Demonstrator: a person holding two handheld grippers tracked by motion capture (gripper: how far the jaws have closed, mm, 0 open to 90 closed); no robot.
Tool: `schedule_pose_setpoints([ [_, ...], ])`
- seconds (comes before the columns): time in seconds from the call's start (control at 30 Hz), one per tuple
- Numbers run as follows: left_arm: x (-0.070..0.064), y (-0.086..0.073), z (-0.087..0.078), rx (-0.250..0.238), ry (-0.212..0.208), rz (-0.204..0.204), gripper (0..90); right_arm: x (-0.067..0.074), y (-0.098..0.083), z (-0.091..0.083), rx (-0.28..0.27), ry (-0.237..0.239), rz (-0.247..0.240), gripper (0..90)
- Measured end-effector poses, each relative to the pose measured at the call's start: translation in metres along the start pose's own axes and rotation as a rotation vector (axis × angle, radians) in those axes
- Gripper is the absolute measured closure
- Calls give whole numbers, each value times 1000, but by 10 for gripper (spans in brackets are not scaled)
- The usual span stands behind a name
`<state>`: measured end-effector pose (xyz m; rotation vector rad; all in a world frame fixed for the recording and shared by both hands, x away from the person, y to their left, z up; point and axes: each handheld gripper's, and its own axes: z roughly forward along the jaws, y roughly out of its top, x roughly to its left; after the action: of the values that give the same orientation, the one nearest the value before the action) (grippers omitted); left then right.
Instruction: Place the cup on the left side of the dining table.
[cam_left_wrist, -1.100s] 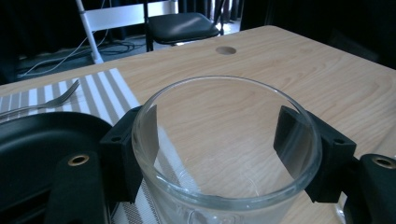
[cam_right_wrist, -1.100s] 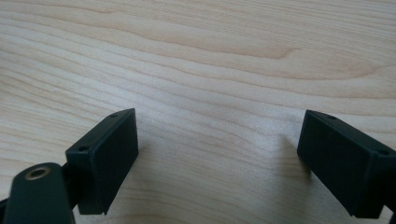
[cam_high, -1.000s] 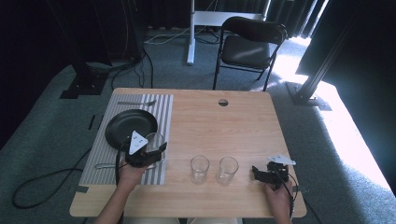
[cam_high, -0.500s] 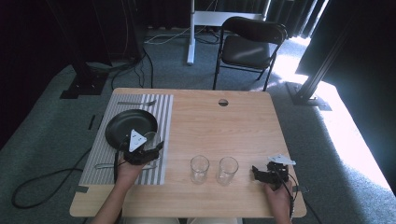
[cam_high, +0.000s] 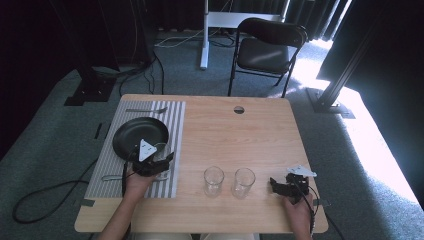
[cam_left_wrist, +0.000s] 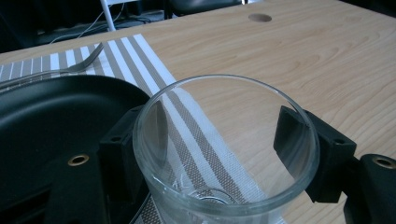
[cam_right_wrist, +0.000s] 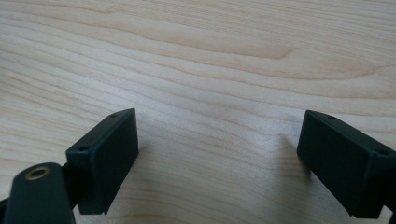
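From the high view, your left gripper (cam_high: 159, 161) sits over the grey-and-white striped placemat (cam_high: 176, 130), its jaws clamped on a clear round drinking glass (cam_high: 161, 150) just at the 4 o'clock edge of the black round plate (cam_high: 132, 135). A metal fork (cam_high: 145, 110) lies at the plate's 12 o'clock, and a second piece of cutlery (cam_high: 111, 177) lies on the mat at your hand's 9 o'clock. Two more clear tumblers (cam_high: 213, 180) (cam_high: 243, 182) stand side by side on the light wooden table (cam_high: 240, 135), between your hands and well apart from each. Your right gripper (cam_high: 278, 186) rests near the table's 4 o'clock corner, close to its near edge; the far half of the table is bare wood out to the small round hole (cam_high: 238, 109).

Against the earlier frames, your left gripper and its glass have come down and toward the plate's rim, sliding left on the mat; your right hand has kept its place.

In the left gripper view, the glass (cam_left_wrist: 224, 149) stands upright between your two black jaws, one pad on each side of its wall, over the mat's stripes (cam_left_wrist: 154, 70). The plate (cam_left_wrist: 51, 116) lies touching or just beside it at 9 o'clock; I cannot tell which. Open wood runs from 12 to 3 o'clock.

In the right gripper view, your jaws stand wide apart with nothing between them, bare wood grain (cam_right_wrist: 201, 60) all around.
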<state>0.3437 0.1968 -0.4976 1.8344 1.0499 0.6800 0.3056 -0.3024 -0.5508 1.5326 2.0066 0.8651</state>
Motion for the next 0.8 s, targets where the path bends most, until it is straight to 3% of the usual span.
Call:
schedule_pose_setpoints([
  [0.1, 2, -3, 0, -28, -10, 4, 291, 0, 0, 0, 0, 0, 0, 120],
  [0.33, 6, -4, 0, -27, -28, 12, 290, 0, 0, 0, 0, 0, 1, 120],
  [0.4, 6, -3, -1, -19, -21, 28, 290, 0, 0, 0, 0, 0, 0, 120],
  [0.8, 7, 2, -3, 30, -23, 2, 279, 0, 0, 0, 0, 0, 0, 120],
])
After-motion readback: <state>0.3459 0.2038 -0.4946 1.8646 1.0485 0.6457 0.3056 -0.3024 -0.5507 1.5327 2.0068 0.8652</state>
